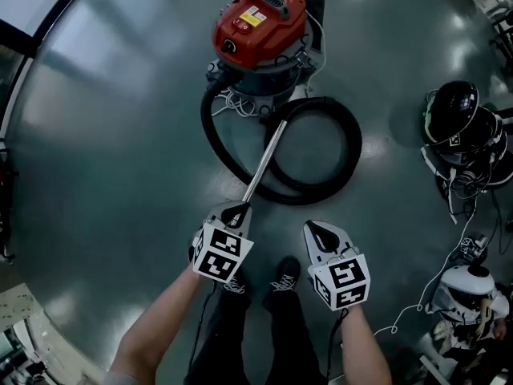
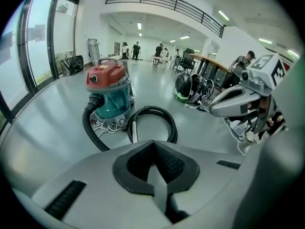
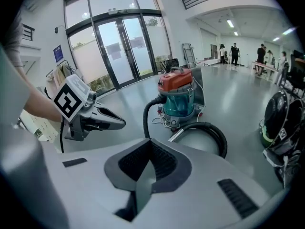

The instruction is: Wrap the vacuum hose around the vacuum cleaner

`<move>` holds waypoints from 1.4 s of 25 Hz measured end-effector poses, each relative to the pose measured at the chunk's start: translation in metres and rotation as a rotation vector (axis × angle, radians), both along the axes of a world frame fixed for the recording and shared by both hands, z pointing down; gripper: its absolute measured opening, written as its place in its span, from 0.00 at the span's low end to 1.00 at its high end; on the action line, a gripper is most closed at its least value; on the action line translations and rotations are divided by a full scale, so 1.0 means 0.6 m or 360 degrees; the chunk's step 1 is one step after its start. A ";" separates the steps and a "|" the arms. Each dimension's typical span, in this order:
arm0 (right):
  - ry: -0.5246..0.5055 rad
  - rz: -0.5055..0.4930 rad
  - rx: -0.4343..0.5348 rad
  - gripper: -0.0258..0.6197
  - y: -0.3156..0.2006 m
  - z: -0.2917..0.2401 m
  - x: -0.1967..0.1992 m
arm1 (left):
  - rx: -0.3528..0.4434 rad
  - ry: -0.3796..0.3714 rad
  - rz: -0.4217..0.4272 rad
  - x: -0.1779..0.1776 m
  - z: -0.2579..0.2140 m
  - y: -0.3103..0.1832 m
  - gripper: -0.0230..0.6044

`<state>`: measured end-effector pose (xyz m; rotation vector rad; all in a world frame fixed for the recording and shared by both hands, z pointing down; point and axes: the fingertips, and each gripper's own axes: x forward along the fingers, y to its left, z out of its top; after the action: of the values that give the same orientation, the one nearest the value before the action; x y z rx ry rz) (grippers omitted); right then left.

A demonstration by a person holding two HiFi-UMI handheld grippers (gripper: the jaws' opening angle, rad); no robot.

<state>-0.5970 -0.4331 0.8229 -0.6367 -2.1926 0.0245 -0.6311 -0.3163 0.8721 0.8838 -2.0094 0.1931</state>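
Head view: we looked steeply down on the floor, where the red-topped vacuum cleaner stood at 12 o'clock from us. Its black hose left the body on the 9 o'clock side, swung toward us and curled into a loose loop on the 3 o'clock side. It ended in a metal wand whose long axis ran from 1 o'clock, by the cleaner, to 7 o'clock. The wand's near end pointed at the left tongs. The right tongs hung just beside them, toward 3 o'clock, so we judged the left hand the nearer for a pickup. A black helmet, a white helmet and loose cables lay well apart at 3 to 4 o'clock, off the path.

Left gripper view: the left tongs were pressed together with nothing between them. The wand and the hose loop lay on the floor beyond, at 12 o'clock, not touching the tongs. The cleaner stood behind at 11 o'clock.

Right gripper view: the right tongs were likewise closed on nothing. The hose loop sat at 1 o'clock and the cleaner at 12. No hose was on the cleaner yet, and nothing blocked the way.
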 end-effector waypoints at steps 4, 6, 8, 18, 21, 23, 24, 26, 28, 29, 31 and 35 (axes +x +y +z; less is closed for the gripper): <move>-0.0046 0.0045 -0.0035 0.04 0.026 -0.115 0.014 | 0.0089 -0.0036 -0.0005 0.009 -0.137 0.009 0.04; -0.0067 0.0052 -0.0040 0.04 0.041 -0.173 0.029 | 0.0193 -0.0030 -0.0063 0.018 -0.212 0.015 0.04; -0.0093 0.0054 -0.0038 0.04 0.056 -0.231 0.047 | 0.0304 -0.0015 -0.0112 0.032 -0.285 0.018 0.04; -0.0249 0.0194 -0.0052 0.04 0.102 -0.485 0.175 | 0.0427 -0.0068 0.0005 0.170 -0.564 0.038 0.04; -0.0324 0.0208 -0.0058 0.04 0.102 -0.551 0.195 | 0.0439 -0.0107 0.0034 0.205 -0.616 0.034 0.04; -0.0376 0.0224 -0.0068 0.04 0.101 -0.592 0.209 | 0.0456 -0.0137 0.0042 0.226 -0.650 0.028 0.04; -0.0403 0.0228 -0.0071 0.04 0.100 -0.613 0.216 | 0.0466 -0.0157 0.0044 0.236 -0.668 0.024 0.04; -0.0459 0.0230 -0.0080 0.04 0.095 -0.652 0.230 | 0.0482 -0.0209 0.0047 0.254 -0.707 0.009 0.04; -0.0511 0.0236 -0.0093 0.04 0.082 -0.689 0.243 | 0.0501 -0.0268 0.0052 0.269 -0.749 -0.012 0.04; -0.0538 0.0244 -0.0099 0.04 0.073 -0.708 0.249 | 0.0512 -0.0300 0.0056 0.277 -0.771 -0.025 0.04; -0.0596 0.0265 -0.0117 0.04 0.052 -0.746 0.260 | 0.0524 -0.0370 0.0070 0.294 -0.813 -0.051 0.04; -0.0700 0.0298 -0.0166 0.04 0.017 -0.827 0.288 | 0.0511 -0.0487 0.0102 0.331 -0.893 -0.093 0.04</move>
<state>-0.4242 -0.4228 0.3267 -0.5274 -2.6860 0.1057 -0.4324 -0.3719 0.3366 1.1791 -2.3393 0.0414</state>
